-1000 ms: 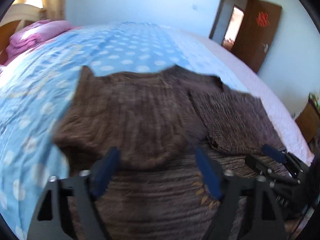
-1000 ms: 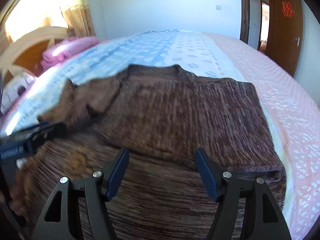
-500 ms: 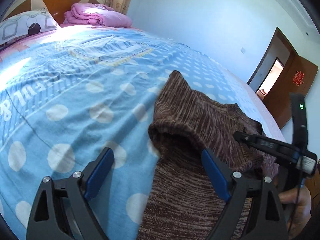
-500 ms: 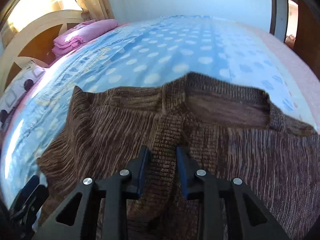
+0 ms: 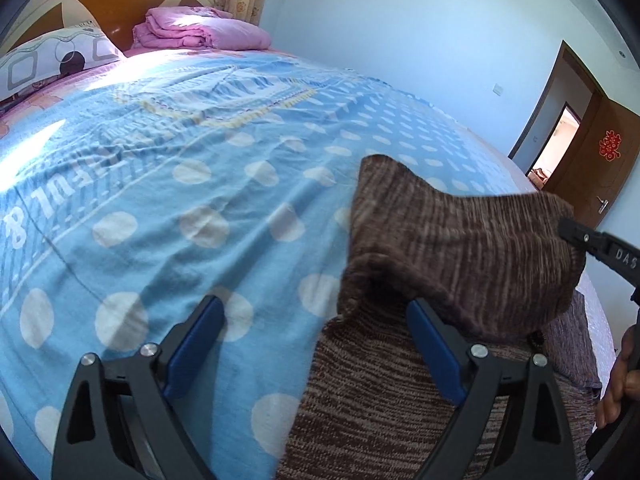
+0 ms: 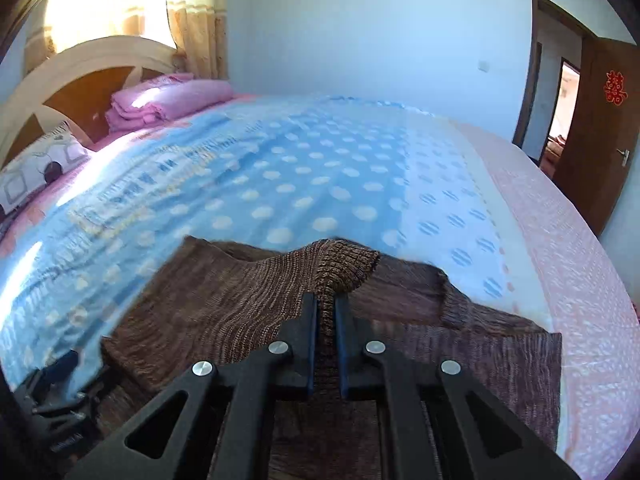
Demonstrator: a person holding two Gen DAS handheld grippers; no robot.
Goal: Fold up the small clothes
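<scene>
Blue spotty bed (image 6: pixel 304 184) holds the brown sweater (image 6: pixel 224 300). Right tongs (image 6: pixel 326 312) are closing on its ribbed edge. Left tongs (image 5: pixel 316 344) are opening, holding nothing. It looks soft, floppy, light; pinch edges.

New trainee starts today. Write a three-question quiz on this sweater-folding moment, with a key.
1. True or false: the right gripper has a fold of the brown sweater between its fingers.
2. Which gripper has nothing pinched in it? A. left B. right
3. Fill in: the folded pink blanket lies near the ____ of the bed.

Key: 1 true, and its jaws are closing on the knit. 2 A: the left gripper is wide and opening, one finger over the blue dotted bedspread, the other at the sweater's edge. 3 headboard.
</scene>
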